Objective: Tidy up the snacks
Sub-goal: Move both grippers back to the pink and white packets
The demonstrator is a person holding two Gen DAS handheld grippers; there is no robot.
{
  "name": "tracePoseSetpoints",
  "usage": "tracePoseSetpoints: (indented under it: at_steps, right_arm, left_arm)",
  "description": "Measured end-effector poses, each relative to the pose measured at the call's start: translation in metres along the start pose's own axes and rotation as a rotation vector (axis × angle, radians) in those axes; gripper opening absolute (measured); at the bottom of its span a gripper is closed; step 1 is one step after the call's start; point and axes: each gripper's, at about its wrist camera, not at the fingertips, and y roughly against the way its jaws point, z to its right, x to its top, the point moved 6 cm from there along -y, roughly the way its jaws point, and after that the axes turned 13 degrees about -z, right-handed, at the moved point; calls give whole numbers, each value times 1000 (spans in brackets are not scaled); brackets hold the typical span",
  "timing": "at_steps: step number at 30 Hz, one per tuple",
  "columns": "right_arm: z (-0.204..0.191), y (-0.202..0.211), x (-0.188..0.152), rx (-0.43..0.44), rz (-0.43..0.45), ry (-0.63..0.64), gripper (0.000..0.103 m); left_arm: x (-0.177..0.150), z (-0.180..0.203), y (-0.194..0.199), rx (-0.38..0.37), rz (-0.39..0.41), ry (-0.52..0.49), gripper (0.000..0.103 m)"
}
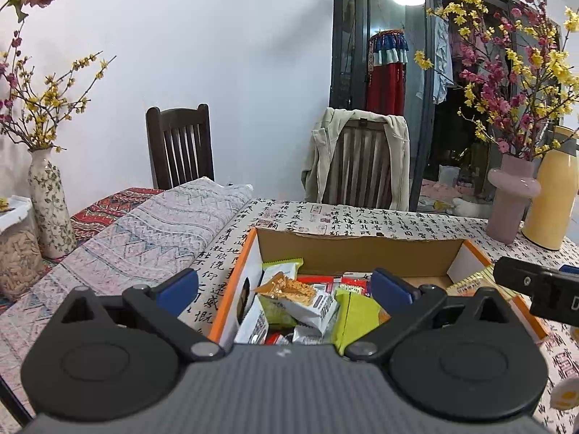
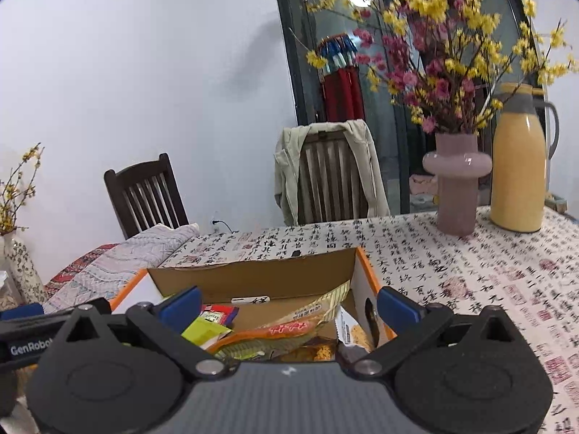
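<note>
An open cardboard box with orange edges stands on the table and holds several snack packets: white, green and red wrappers. My left gripper hangs over the box's near left side, open, nothing between its blue pads. The right wrist view shows the same box with a long orange packet and green packets inside. Above the box's near right part my right gripper is open and empty. It also shows as a black body at the right edge of the left wrist view.
A calligraphy-print cloth covers the table. A pink vase with flowers and a yellow thermos stand at the far right. A floral vase, a jar and folded cloths lie left. Two chairs stand behind.
</note>
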Motion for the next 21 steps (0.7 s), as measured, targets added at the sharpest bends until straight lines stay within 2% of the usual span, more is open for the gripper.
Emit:
tracePoseSetpoints:
  at_steps: [11,21]
  right_arm:
    - [-9,48,-33,-7,-7,39,103]
    - [-29,60,-93,4,-128,92,103]
  left_arm:
    - [-32,-20,42,-41,-7,-18,103]
    - [-75,-57,60,-34,-60,-10,103]
